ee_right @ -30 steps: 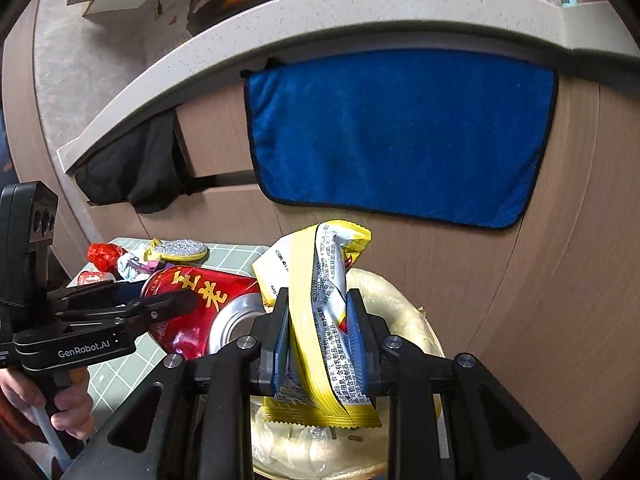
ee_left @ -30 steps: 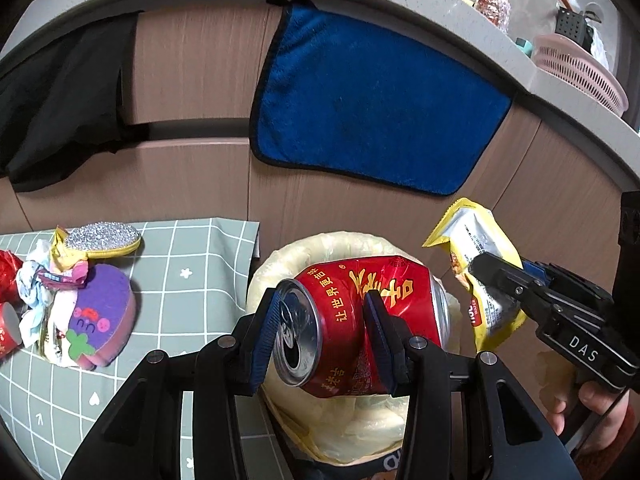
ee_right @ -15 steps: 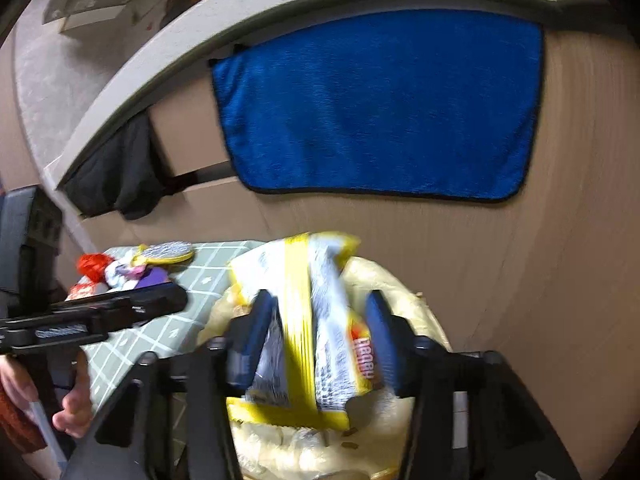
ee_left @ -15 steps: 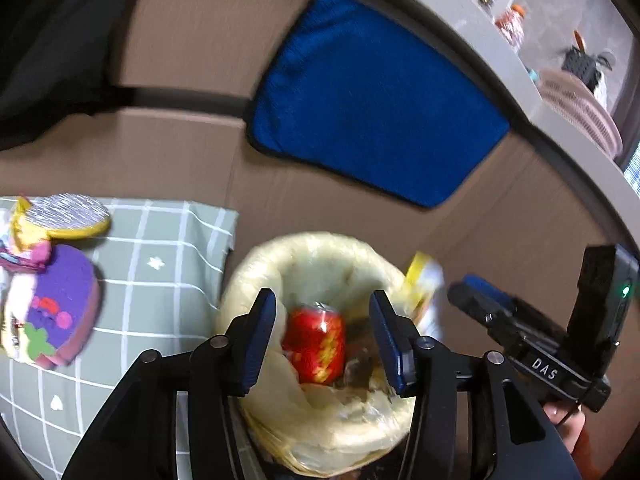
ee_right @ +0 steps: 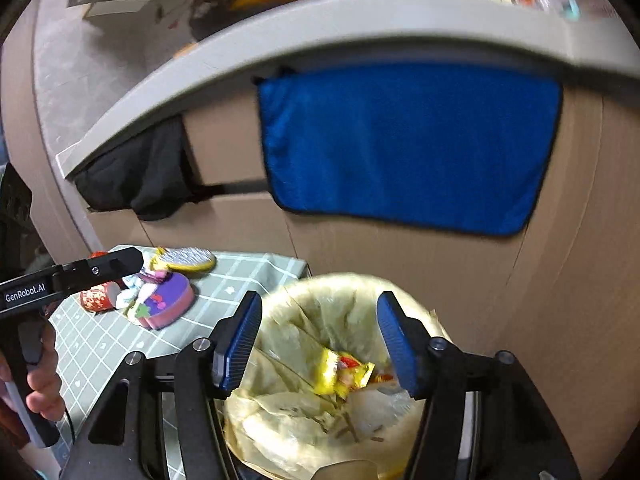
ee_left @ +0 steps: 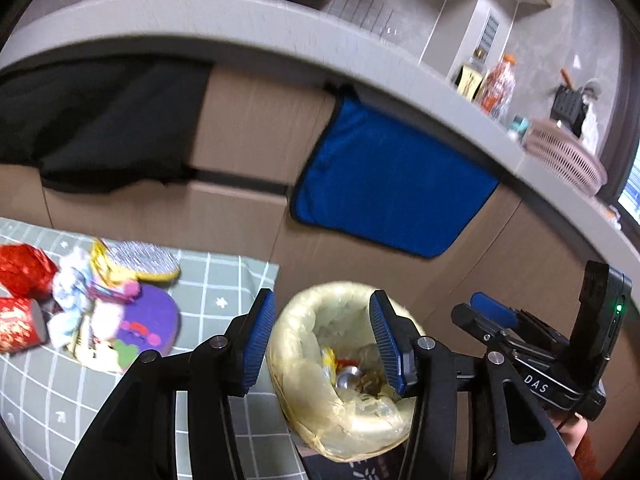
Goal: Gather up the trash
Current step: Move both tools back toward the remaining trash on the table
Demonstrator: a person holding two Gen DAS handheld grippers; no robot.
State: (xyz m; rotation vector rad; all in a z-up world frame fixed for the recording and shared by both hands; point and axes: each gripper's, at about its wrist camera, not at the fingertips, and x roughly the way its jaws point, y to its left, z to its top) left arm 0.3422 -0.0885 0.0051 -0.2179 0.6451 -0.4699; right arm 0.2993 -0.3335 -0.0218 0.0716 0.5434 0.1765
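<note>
**Both grippers empty over the lined bin; more trash left on the table**

Left wrist view: The left gripper (ee_left: 322, 344) is seen from behind, w/ blue-padded fingers (ee_left: 260, 344) spread apart and nothing between them. It is held above the trash bin (ee_left: 296, 376), which is lined w/ a yellowish bag rolled over the rim. Inside the bin, a yellow wrapper (ee_left: 329, 360) and the silver end of a can (ee_left: 347, 380) are glimpsed at the bottom. To the left, a grid-pattern tablecloth (ee_left: 224, 284) is shown, w/ a pile of remaining trash (ee_left: 100, 304) on it: red cans, crumpled paper, a purple sponge, a silver scourer. The bin is set just beside the table edge, probably so items need only a short carry. The right gripper (ee_left: 486, 314) is seen at the right, held by a hand low in the corner. A blue towel (ee_left: 392, 196) is hung from the counter behind.

Right wrist view: The right gripper (ee_right: 318, 340) is aimed down into the same bin; its jaws are opening, w/ nothing between them. The wrapper lies loose in the liner below, well clear of the pads. The left gripper is visible at far left, gripped by a hand (ee_right: 40, 384), its tip over the trash pile. Judged from this: two items are binned, and the pile is next.
</note>
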